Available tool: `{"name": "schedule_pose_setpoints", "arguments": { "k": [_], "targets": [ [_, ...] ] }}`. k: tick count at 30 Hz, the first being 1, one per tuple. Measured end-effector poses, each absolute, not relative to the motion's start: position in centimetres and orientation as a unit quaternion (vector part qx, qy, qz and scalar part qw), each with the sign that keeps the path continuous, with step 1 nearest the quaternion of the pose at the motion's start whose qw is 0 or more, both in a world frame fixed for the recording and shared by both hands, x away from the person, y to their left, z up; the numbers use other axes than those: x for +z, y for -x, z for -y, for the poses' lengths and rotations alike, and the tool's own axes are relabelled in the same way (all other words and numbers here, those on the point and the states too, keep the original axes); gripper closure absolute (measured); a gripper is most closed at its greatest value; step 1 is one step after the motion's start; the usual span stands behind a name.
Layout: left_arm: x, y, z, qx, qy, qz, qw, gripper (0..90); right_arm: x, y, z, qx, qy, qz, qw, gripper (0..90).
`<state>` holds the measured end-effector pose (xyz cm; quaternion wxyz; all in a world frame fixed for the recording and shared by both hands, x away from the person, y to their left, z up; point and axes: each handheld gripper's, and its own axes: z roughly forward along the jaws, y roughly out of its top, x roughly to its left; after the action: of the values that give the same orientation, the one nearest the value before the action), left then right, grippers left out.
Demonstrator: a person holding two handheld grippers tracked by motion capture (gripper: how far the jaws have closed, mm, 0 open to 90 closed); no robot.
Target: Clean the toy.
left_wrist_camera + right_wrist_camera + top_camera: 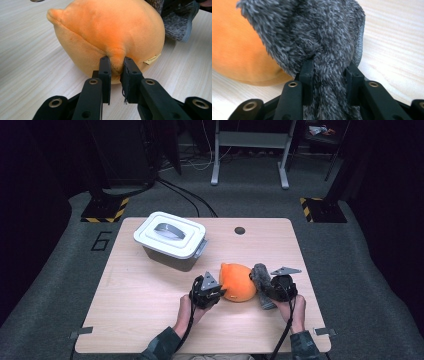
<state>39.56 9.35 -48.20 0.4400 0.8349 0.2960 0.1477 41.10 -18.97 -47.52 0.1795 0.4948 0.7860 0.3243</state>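
**Plush pinned, grey cloth brought against it — wiping looks barely begun**

Left gripper [216, 294] is clenched on a pinch of the orange plush toy [238, 282], holding it on the table [150, 310] at roughly 6 o'clock, near the front edge. Right gripper [267, 289] is clamped on a bunched grey fuzzy cloth [260, 274], which presses on the toy's 3 o'clock side. Probably a wipe or cover step; most of it is left. Toy is round, soft, with one pointed nub and a small tag. Lidded white bin [170, 240] sits shut at 11 o'clock, untouched.
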Motion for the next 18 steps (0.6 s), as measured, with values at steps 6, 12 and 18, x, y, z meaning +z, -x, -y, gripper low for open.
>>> {"name": "schedule_pose_setpoints", "arguments": {
  "k": [6, 12, 18],
  "targets": [
    [-48.2, -39.6, -9.4, 0.147, -0.835, -0.296, 0.440, 78.8, -48.8, -41.7, 19.0, 0.304, -0.498, -0.792, 0.178, 65.3],
    [-48.2, -39.5, -9.4, 0.147, -0.834, -0.298, 0.442, 78.7, -49.9, -42.1, 18.7, 0.286, -0.504, -0.795, 0.177, 65.7],
    [-48.1, -39.6, -9.5, 0.148, -0.834, -0.296, 0.441, 78.5, -49.1, -41.7, 19.6, 0.303, -0.507, -0.785, 0.186, 67.1]
  ]
}}
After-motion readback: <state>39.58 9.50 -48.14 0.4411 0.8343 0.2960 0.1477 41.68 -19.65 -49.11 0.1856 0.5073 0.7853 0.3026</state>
